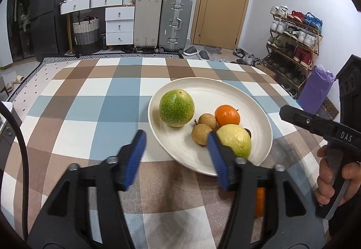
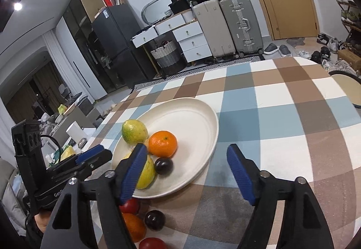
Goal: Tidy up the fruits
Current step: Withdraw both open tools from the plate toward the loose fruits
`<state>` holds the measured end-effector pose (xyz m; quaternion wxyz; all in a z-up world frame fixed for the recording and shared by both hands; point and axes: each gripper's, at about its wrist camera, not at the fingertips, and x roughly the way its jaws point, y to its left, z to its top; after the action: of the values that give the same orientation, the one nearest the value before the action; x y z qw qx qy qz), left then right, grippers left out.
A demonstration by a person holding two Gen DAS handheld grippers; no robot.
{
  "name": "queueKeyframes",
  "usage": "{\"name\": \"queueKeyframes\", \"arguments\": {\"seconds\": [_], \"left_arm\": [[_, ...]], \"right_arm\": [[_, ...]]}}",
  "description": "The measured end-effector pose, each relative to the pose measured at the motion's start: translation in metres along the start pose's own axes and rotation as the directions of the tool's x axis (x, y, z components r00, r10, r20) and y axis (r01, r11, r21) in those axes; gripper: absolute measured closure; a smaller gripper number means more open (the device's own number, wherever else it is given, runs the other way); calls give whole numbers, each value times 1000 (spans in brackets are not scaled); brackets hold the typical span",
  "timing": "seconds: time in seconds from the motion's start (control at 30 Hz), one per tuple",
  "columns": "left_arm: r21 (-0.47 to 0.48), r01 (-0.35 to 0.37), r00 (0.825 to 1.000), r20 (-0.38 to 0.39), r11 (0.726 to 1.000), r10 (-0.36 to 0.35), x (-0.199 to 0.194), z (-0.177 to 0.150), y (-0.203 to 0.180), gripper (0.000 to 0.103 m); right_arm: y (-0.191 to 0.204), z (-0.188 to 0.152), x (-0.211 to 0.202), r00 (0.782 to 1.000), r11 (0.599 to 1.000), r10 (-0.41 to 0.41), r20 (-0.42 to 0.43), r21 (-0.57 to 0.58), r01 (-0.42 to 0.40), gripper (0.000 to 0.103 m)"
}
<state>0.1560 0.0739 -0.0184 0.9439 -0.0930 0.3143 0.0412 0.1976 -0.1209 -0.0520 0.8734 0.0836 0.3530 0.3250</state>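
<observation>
— Can I get onto the plate (image 2: pixel 203 111)?
— Its far half lies bare; fruit crowds the near rim.
— And my right side?
— Open tablecloth (image 2: pixel 293 136). Loose fruits (image 2: pixel 154 219) sit by my left finger.

Both hand-held grippers hover with jaws spread wide and empty: left hand-held gripper (image 1: pixel 176 154), right hand-held gripper (image 2: pixel 187 170).

My left tool (image 1: pixel 177 148) hides the near side of the yellow-green fruit (image 1: pixel 237 139) and most of an orange (image 1: pixel 260 201) on the tabletop. My right tool (image 2: pixel 187 168) covers part of the yellow fruit (image 2: pixel 146 172), a red fruit (image 2: pixel 130 206) and another orange (image 2: pixel 135 226). The bottom edge cuts off a second red fruit (image 2: pixel 153 244).
</observation>
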Motion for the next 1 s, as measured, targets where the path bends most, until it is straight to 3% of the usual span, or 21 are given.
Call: {"name": "queueKeyframes", "arguments": {"seconds": [0.07,0.17,0.27,0.47,0.63,1.0], "left_arm": [[-16,4,1000,16,1000,-4,-8,-1,1,19],[-32,17,1000,20,999,-16,-16,-3,2,12],[-44,40,999,12,998,-39,-22,-6,2,1],[1,30,1000,-5,1000,-30,-33,-18,-13,1],[20,65,998,-26,998,-64,-40,-27,-22,1],[70,97,993,-77,993,-91,-41,-35,-40,1]], "right_arm": [[-1,0,0,1000,1000,7,-7,5,-7,13],[0,-1,0,1000,1000,0,-22,-5,0,2],[3,-5,-1,999,1000,12,-43,-26,-13,1],[15,-15,-5,997,994,14,-74,-104,-21,0],[16,-21,-13,996,992,15,-86,-125,-25,0],[18,-32,-25,982,977,-3,-187,-212,-38,0]]}}
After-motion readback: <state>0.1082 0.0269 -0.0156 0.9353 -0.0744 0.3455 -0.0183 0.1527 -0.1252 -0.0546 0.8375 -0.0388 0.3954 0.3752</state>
